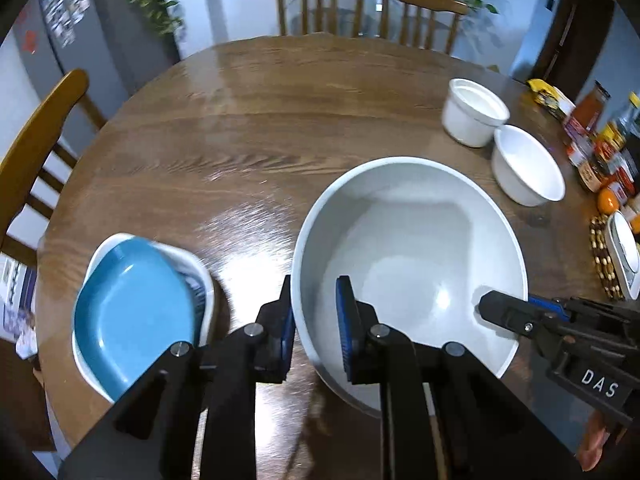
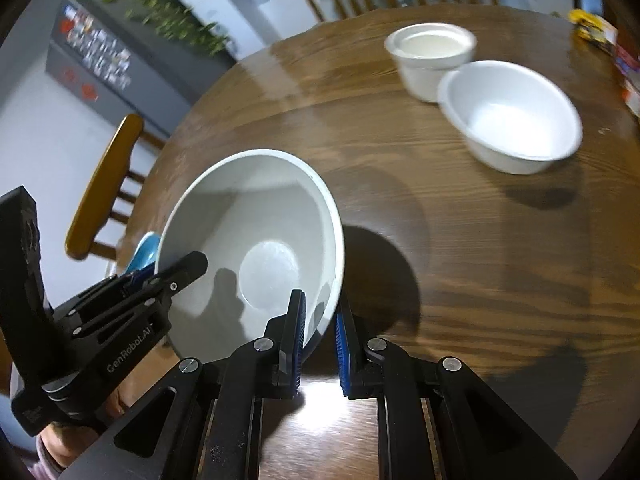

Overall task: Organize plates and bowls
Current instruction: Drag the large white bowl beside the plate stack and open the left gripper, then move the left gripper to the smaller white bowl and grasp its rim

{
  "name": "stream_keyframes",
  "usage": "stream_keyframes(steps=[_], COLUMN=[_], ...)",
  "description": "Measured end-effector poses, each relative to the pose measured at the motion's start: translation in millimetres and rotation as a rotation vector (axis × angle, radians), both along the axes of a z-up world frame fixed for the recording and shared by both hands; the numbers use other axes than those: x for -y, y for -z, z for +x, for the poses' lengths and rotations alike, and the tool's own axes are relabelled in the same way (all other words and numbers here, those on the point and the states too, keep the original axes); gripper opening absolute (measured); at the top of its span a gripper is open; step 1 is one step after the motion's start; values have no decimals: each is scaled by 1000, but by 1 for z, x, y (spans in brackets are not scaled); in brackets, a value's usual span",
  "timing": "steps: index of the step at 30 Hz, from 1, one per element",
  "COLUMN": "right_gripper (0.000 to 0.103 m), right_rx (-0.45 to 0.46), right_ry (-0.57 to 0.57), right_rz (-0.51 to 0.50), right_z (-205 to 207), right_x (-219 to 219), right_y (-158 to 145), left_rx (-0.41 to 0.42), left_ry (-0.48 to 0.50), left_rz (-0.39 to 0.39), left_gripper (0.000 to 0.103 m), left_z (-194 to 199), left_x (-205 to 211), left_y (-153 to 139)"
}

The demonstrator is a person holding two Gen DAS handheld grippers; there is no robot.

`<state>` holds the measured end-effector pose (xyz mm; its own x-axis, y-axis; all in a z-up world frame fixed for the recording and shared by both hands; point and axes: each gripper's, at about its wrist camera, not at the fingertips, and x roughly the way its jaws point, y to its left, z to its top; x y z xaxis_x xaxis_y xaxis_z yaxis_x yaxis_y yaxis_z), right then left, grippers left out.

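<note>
So I've got both grippers on the big grey bowl [image 1: 408,264] at once. My left gripper [image 1: 316,320] has its fingers straddling the rim on the near-left side, one blue pad outside the wall and the other inside, clenched down onto it. My right gripper [image 2: 320,332] does the same on the opposite edge, one finger inside the bowl and one outside, pinching the rim. In the left wrist view you can see the right gripper's finger poking in from the lower right of the frame, and in the right wrist view the left gripper comes in from the lower left.

The bowl sits low in the centre of the left view and looks tilted in the right view, with a dark shadow on the table [image 1: 248,120] under it. I honestly can't tell if it's touching the wood or not.

At the lower left of the left view there's a blue plate [image 1: 132,316] lying inside a white dish [image 1: 200,276], just beside the bowl. Toward the upper right, two white bowls sit well apart from mine: a taller straight-sided one [image 1: 472,114] and a wider white bowl [image 1: 528,168], rims touching or nearly so. Jars and bottles [image 1: 600,148] crowd the far right edge. Wooden chairs [image 1: 320,4] stand at the top of the frame.
</note>
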<state>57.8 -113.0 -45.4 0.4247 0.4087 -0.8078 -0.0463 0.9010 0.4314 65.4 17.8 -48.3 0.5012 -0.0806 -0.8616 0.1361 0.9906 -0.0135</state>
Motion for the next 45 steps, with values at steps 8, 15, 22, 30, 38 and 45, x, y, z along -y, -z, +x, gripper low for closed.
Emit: stream_keyframes(steps=[8, 15, 22, 30, 38, 45], right_gripper=[15, 17, 35, 35, 36, 36], right_rx=[-33, -32, 51, 85, 120, 161], right_ry=[-32, 12, 84, 186, 242, 264], right_rz=[-21, -62, -81, -68, -53, -52], right_z=[9, 9, -10, -30, -46, -60], right_x=[-25, -30, -10, 25, 44, 58], right_y=[6, 5, -20, -37, -49, -62], left_rx=[-59, -59, 33, 105, 158, 220], left_ry=[-47, -33, -39, 1, 44, 86], left_rz=[2, 15, 41, 45, 52, 65], left_gripper=[16, 56, 75, 86, 88, 88], left_z=[5, 2, -15, -34, -44, -54], left_x=[-22, -20, -24, -12, 9, 29], left_y=[16, 20, -4, -27, -42, -56])
